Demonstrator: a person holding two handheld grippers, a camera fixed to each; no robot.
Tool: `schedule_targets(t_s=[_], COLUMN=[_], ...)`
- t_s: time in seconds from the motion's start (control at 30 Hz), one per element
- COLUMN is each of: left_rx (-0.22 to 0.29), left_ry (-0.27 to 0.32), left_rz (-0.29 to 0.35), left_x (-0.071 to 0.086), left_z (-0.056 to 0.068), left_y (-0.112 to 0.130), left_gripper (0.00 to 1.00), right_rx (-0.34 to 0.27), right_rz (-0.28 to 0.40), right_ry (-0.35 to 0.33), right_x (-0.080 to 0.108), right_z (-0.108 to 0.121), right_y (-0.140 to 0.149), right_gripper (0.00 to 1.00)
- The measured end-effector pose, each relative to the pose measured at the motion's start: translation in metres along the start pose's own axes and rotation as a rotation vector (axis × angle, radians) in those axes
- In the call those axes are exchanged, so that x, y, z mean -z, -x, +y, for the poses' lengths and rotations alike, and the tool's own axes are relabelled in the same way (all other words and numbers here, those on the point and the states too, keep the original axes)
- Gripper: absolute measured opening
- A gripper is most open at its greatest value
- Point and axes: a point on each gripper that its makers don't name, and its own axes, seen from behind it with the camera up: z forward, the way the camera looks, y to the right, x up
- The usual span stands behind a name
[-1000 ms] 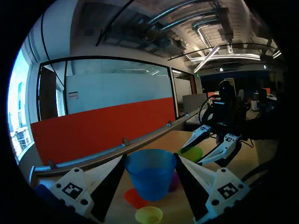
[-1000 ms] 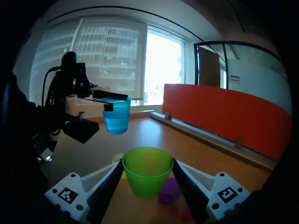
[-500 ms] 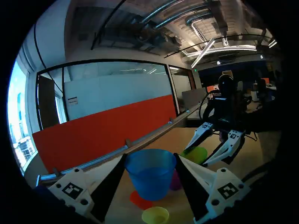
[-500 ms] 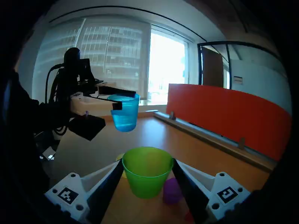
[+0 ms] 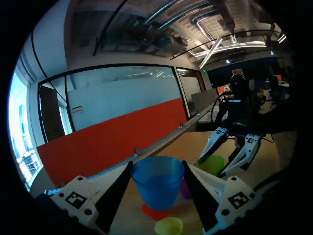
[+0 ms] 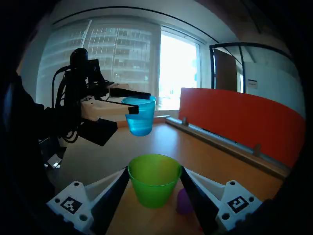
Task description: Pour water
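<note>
my left gripper [image 5: 157,167] is closed snug on a blue cup [image 5: 157,188], upright, water partway up, held in the air. my right gripper [image 6: 154,171] clamps a green cup [image 6: 153,184], upright, looks empty, lower down near the wood table [image 6: 117,152]. in the right gripper view the blue cup sits higher & left of the green rim, well apart, so it prob. must come across before tipping. no brand or text legible, just b/w square markers [image 6: 69,205] on each gripper
</note>
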Motion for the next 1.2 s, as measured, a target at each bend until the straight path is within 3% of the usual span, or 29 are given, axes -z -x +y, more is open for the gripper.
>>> schedule_targets(t_s=[0.8, 1.2], left_rx=[-0.135, -0.159], left_ry=[-0.011, -0.01], left_rz=[0.001, 0.006], left_x=[-0.006, -0.007], left_z=[0.005, 0.008], left_y=[-0.004, -0.007], left_gripper=[0.9, 0.9], right_rx=[-0.025, -0.028], right_rz=[0.017, 0.022], right_ry=[-0.042, -0.047], right_x=[-0.004, -0.003], right_z=[-0.017, -0.02], right_y=[-0.001, 0.0], right_gripper=[0.94, 0.94])
